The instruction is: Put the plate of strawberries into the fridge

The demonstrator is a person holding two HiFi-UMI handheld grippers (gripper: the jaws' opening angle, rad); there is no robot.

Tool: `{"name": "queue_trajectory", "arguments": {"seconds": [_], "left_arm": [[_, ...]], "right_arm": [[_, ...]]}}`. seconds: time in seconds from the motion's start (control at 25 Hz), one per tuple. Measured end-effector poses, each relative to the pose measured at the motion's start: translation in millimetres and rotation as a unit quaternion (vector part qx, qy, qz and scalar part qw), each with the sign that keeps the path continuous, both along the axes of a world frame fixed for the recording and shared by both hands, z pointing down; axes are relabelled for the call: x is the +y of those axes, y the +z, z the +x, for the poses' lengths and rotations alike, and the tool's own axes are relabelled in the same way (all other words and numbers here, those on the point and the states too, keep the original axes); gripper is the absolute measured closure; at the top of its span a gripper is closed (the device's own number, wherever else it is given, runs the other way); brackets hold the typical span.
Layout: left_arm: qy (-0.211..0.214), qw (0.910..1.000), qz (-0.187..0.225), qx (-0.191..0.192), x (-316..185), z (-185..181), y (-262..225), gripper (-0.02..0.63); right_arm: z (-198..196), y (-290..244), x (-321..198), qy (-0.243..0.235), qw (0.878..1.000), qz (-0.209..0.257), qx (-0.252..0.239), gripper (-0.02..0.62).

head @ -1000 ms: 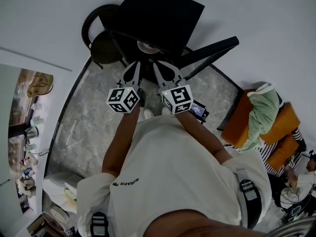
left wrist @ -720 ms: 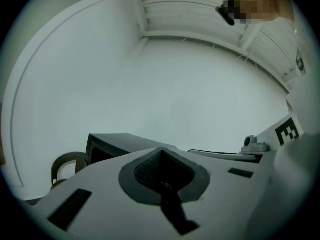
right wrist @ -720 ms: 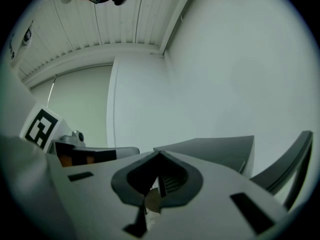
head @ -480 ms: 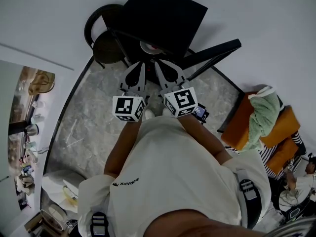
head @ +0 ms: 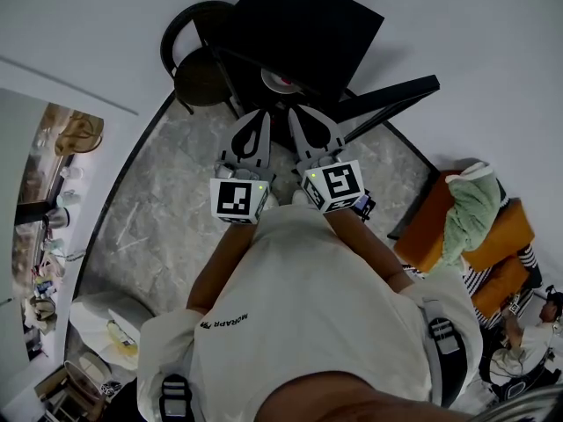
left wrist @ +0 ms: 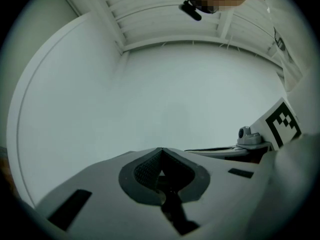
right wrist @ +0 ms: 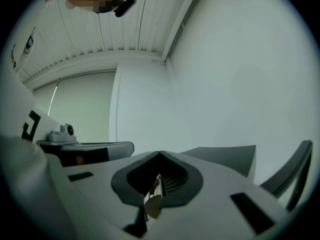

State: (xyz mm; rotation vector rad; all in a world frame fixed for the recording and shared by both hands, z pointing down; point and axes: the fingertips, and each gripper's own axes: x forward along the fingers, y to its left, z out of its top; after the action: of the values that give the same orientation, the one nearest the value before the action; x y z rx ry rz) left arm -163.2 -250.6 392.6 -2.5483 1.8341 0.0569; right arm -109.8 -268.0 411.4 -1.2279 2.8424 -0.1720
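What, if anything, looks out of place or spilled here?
Nothing stands out. The plate sits at the near edge of the black table, with nothing spilled around it. The left gripper and right gripper are shut and empty, side by side, short of the plate.

Head view: steeply down over left hand-held gripper [head: 259,114], right hand-held gripper [head: 294,112]. Gripper views: tilted up at ceiling [left wrist: 165,14], each showing its neighbour at the frame edge.
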Motion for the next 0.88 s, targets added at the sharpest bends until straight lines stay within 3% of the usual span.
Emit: {"name": "queue_trajectory", "arguments": {"seconds": [0.88], "left_arm": [[-0.022, 0.9997, -0.002, 0.007, 3.1, 6.1, -8.5, 0.605]], "right_arm": [[-0.7, -21.3, 6.2, -0.013, 0.999, 0.028, 0.006, 0.583]]}}
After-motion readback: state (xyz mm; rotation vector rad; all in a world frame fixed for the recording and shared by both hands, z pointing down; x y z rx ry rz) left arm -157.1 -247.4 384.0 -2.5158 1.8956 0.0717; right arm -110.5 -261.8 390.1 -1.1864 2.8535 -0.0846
